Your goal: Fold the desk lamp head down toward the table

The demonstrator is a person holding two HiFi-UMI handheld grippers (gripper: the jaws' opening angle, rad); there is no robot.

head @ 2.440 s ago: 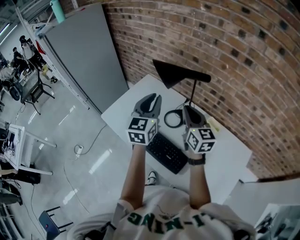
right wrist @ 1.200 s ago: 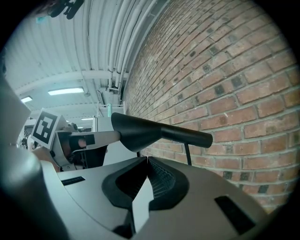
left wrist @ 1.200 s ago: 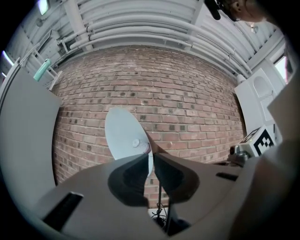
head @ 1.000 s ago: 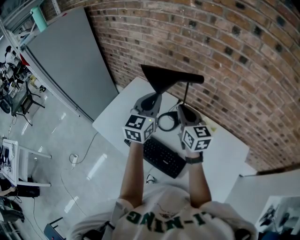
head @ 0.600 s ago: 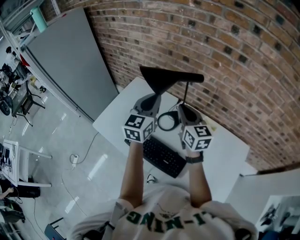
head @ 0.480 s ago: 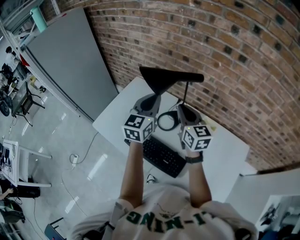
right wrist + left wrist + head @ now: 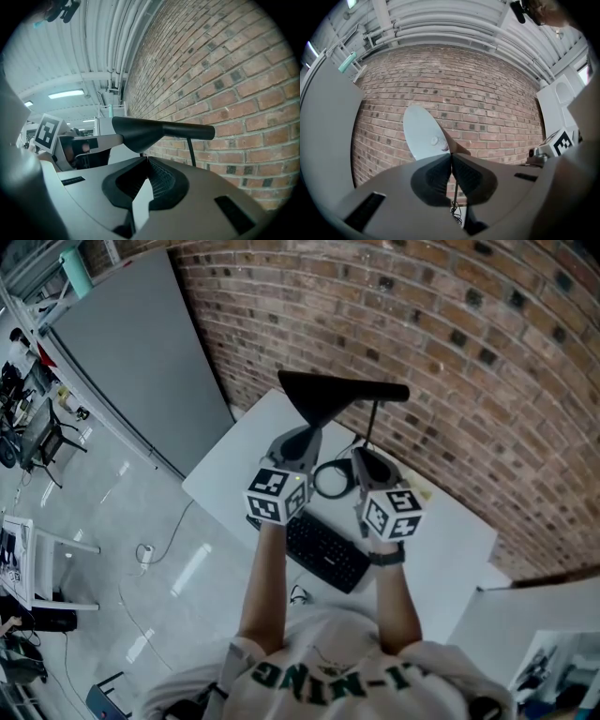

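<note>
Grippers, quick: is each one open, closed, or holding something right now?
Left gripper: jaws closed, nothing between them.
Right gripper: jaws closed, holding nothing.

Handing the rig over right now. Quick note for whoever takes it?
Left tool: shut, empty, tips close to the lamp head.
Right tool: shut, empty, below the head, near the stem.
The lamp stands at the back of the table by the brick wall, with its head raised and roughly level. Keyboard in front of it.
Done: both tools brought up to the lamp.
Left: fold the head down toward the table.
</note>
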